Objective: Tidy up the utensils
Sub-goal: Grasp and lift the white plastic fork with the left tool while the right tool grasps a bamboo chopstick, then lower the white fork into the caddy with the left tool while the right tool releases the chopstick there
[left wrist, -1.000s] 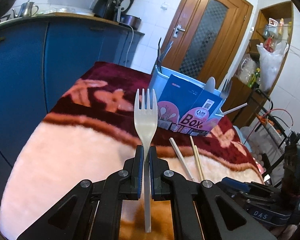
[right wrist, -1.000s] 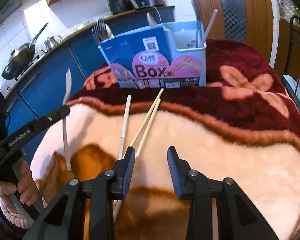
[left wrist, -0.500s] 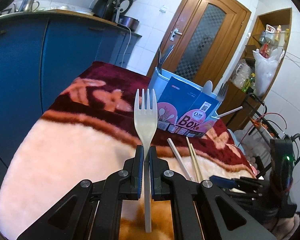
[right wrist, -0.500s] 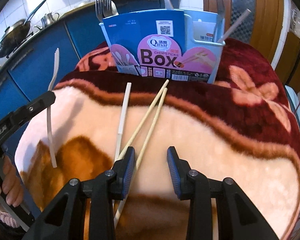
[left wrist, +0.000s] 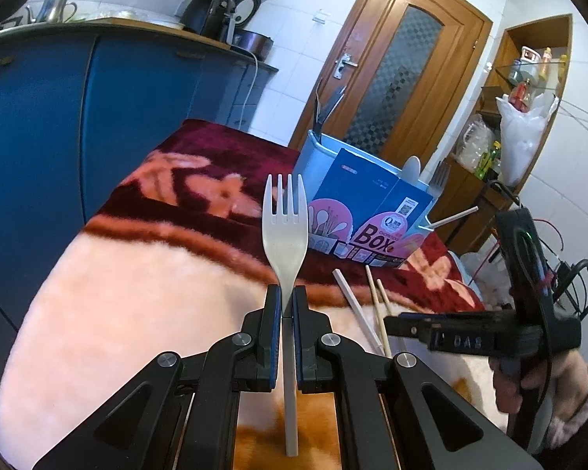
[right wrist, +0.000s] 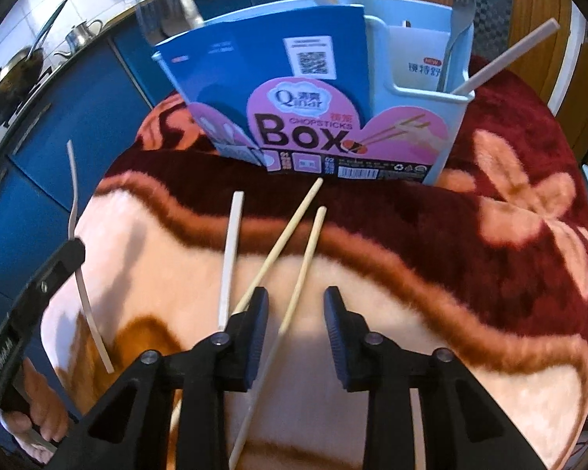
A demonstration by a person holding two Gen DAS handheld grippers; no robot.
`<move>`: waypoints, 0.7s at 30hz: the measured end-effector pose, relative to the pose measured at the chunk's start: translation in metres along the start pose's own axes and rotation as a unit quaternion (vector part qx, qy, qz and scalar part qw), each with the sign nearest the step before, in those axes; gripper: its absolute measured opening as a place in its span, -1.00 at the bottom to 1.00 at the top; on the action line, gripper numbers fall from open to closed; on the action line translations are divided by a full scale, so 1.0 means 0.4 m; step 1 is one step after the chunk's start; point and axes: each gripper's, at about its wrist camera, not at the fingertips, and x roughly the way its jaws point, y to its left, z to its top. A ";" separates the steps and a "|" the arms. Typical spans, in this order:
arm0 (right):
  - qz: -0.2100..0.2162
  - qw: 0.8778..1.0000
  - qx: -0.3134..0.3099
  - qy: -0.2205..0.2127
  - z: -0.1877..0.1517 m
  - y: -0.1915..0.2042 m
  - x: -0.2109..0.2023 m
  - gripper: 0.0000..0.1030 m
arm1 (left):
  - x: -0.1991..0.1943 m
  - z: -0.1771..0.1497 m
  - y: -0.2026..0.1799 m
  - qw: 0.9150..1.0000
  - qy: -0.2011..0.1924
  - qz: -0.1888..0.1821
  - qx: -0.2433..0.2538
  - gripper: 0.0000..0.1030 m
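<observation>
My left gripper (left wrist: 287,293) is shut on a white plastic fork (left wrist: 285,231), held upright above the blanket; the fork also shows in the right wrist view (right wrist: 74,211). My right gripper (right wrist: 296,297) is open, low over two wooden chopsticks (right wrist: 300,270) and beside a white chopstick (right wrist: 231,250) lying on the blanket. One wooden chopstick runs between its fingers. The pale blue utensil holder (right wrist: 423,117) with a blue "Box" card (right wrist: 302,109) stands behind them, holding forks, a spoon and a white stick. The holder also shows in the left wrist view (left wrist: 368,211).
A pink and dark red fleece blanket (right wrist: 470,243) covers the table. Blue kitchen cabinets (left wrist: 98,98) stand at the left, a wooden door (left wrist: 403,78) behind. The right gripper's body (left wrist: 490,337) shows at the right of the left wrist view.
My right gripper has moved forward and down over the chopsticks, closer to the holder. My left gripper still holds the fork, shifted slightly.
</observation>
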 end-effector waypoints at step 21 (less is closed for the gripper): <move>0.105 0.979 0.055 -0.166 -0.088 -0.113 -0.164 -0.88 | -0.033 0.058 -0.082 0.998 -0.053 -0.001 0.035 -0.89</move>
